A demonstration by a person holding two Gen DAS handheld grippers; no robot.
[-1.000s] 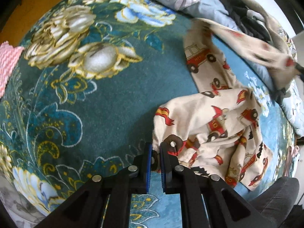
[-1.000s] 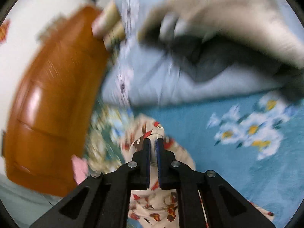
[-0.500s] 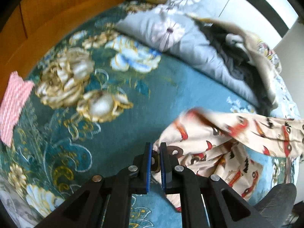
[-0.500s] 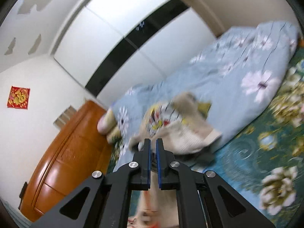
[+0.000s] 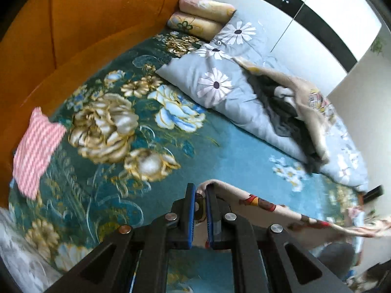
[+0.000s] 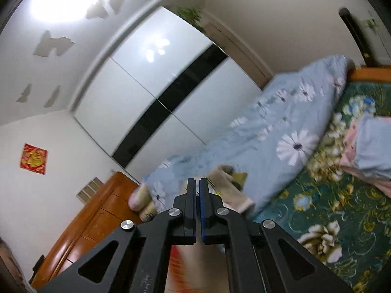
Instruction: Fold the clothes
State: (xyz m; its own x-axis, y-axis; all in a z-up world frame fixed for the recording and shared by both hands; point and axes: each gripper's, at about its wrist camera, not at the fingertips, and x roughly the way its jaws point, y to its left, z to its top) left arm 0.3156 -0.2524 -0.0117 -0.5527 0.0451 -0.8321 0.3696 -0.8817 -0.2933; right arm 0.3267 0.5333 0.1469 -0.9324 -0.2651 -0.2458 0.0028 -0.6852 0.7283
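A cream garment printed with red cars (image 5: 264, 207) hangs stretched in the air above the teal floral bedspread (image 5: 102, 131). My left gripper (image 5: 200, 190) is shut on one corner of it, and the cloth runs off to the right. My right gripper (image 6: 197, 185) is shut on the same garment, which shows only as a blurred cream and red strip (image 6: 188, 258) below the jaws. The right wrist view points up at the white wardrobe (image 6: 156, 90).
A light blue daisy quilt (image 5: 220, 85) lies along the far side with dark and beige clothes (image 5: 288, 112) heaped on it. A pink striped cloth (image 5: 36, 151) lies at the left by the wooden headboard (image 5: 85, 24). Folded blue and pink clothes (image 6: 366, 151) are stacked at right.
Both grippers have lifted the car-print garment off the bedspread and pulled it taut. Both cameras have tilted upward, the right one from the bed up to the wardrobe and ceiling.
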